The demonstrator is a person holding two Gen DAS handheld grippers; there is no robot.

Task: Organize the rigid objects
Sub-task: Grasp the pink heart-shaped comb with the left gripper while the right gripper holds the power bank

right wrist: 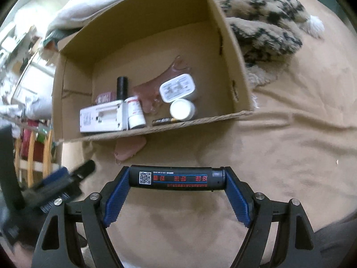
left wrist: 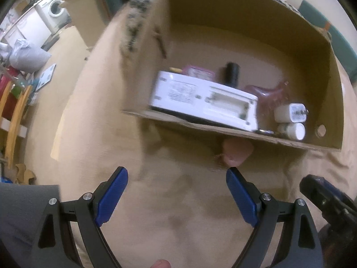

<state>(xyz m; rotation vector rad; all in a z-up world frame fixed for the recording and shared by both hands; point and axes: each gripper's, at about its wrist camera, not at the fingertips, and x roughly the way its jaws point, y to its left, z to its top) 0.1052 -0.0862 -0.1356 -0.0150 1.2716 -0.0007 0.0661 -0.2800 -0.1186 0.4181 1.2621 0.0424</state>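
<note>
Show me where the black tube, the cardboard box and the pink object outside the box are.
black tube (right wrist: 178, 179), right wrist view, middle of its printed side
cardboard box (right wrist: 156, 128), right wrist view, near rim
pink object (left wrist: 237, 154), left wrist view, its centre

A beige blanket (right wrist: 279, 151) is spread beneath everything, and a furry throw with a black zigzag pattern (right wrist: 265, 22) is bunched on it. In the left wrist view a white washing machine (left wrist: 54, 9) is seen far off at the upper left, with a stuffed pale bag (left wrist: 26, 55) lying on the floor nearer. A wooden rack with yellowish slats (left wrist: 15, 116) is seen along the left edge.
</note>
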